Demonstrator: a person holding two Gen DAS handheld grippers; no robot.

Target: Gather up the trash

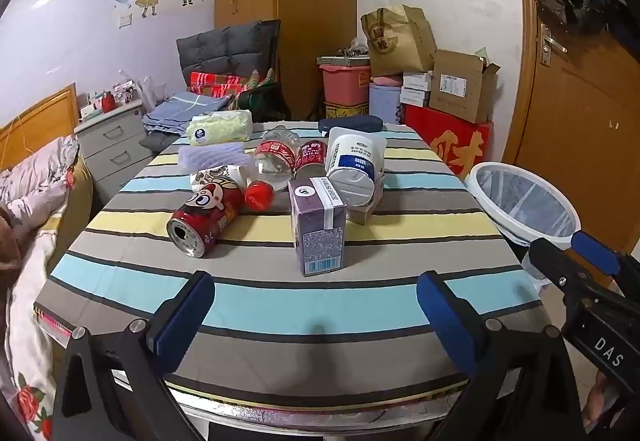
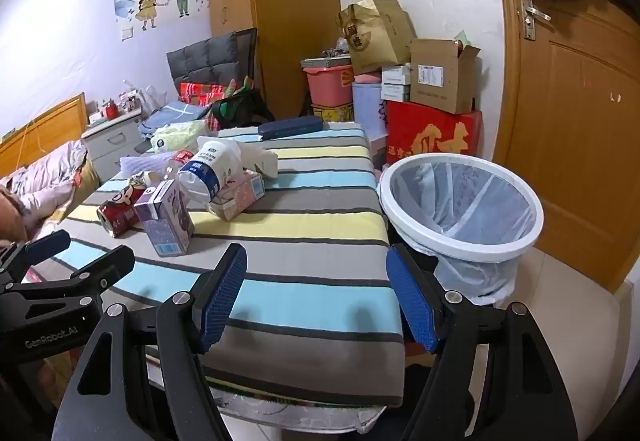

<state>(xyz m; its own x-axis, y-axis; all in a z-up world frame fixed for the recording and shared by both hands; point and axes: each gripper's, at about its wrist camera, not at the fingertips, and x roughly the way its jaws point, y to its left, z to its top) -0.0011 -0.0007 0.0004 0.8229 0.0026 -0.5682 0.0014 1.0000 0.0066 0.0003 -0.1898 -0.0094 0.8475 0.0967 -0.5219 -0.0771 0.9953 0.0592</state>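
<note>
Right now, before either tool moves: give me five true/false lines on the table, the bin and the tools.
1. The purple carton stands upright on the striped table. True.
2. The red cartoon can stands upright. False: it lies on its side.
3. The left tool grips the carton. False: it is open and empty.
4. The white bin beside the table has a liner bag. True.
5. The right tool is open and holds nothing. True.
</note>
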